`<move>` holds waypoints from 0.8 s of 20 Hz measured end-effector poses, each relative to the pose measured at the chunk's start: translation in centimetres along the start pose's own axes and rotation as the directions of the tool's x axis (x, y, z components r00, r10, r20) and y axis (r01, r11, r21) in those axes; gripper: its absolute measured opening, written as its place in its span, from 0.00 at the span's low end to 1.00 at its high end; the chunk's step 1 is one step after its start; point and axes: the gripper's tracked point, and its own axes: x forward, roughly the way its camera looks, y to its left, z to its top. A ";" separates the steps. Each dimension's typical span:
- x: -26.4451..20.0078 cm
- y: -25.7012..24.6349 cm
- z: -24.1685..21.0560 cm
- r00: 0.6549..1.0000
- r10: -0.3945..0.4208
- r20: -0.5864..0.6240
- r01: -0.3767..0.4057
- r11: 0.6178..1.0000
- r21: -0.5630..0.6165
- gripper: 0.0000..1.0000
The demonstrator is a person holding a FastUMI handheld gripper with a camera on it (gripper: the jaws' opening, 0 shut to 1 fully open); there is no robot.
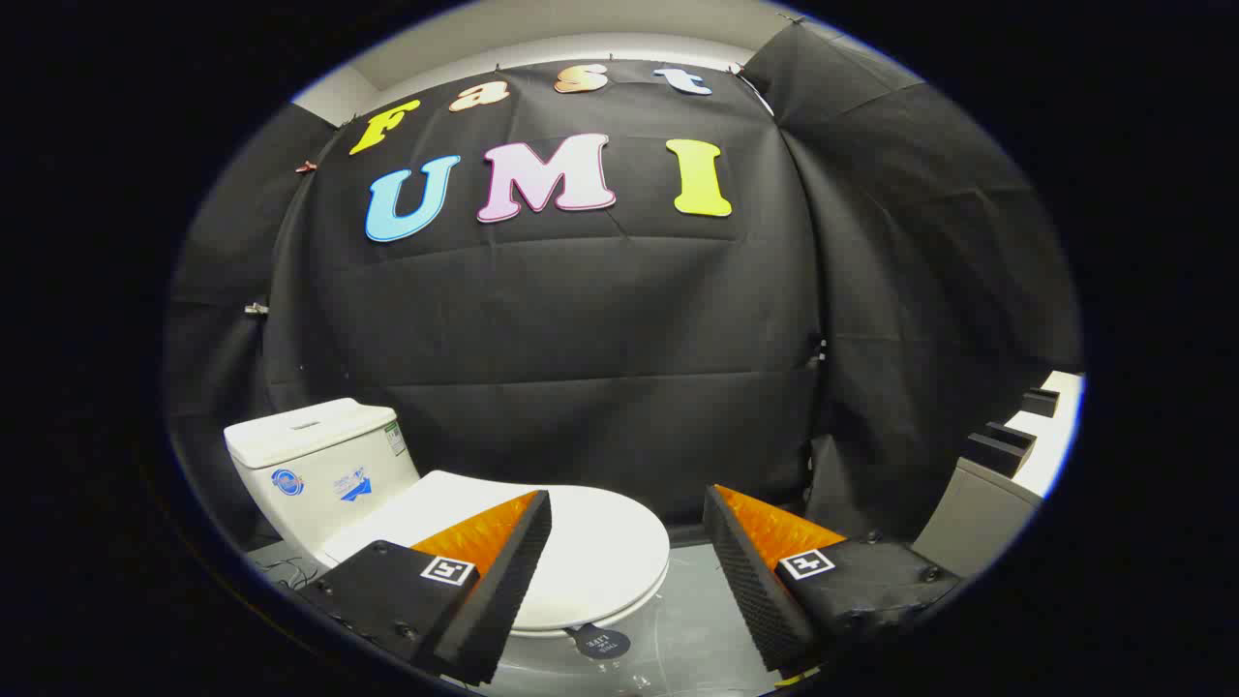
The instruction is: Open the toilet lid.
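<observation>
Gripper (627,571) fingers spread wide, nothing held, nothing touching either pad. Between and just below the fingertips: small round dark pull tab (597,642) sticking out from the front edge of the glossy white oval toilet lid (600,557). Lid is down flat on the seat, mostly between the fingers, running under and behind the left finger. Beyond the left finger: white ceramic cistern (319,465) with blue stickers on its side, lid on, contents not visible. Bowl is covered too, so can't say what's in it. Toilet sits on a pale glossy floor (697,629). Beyond the right finger: grey boxy unit (978,518) with dark blocks on top, unclear what. Read: approach step, no contact yet. Next move probably needs the fingers lowered to the tab or front lip, closed on it, then swung up and back toward the cistern.
</observation>
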 end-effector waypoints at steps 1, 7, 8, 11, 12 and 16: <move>0.0 -0.1 -0.2 1.000 -0.001 -0.003 0.001 1.000 0.003 0.98; 0.6 -0.3 -0.6 1.000 -0.002 -0.026 0.002 1.000 0.015 0.98; 0.7 -0.4 -0.8 1.000 -0.002 -0.031 0.003 1.000 0.018 0.98; 0.7 -0.5 -1.0 0.999 -0.005 -0.038 0.005 1.000 0.018 0.98; 0.6 -0.5 -1.1 0.999 -0.006 -0.039 0.006 1.000 0.018 0.98; 0.8 -0.7 -2.2 0.998 -0.002 -0.067 0.004 0.999 0.032 0.98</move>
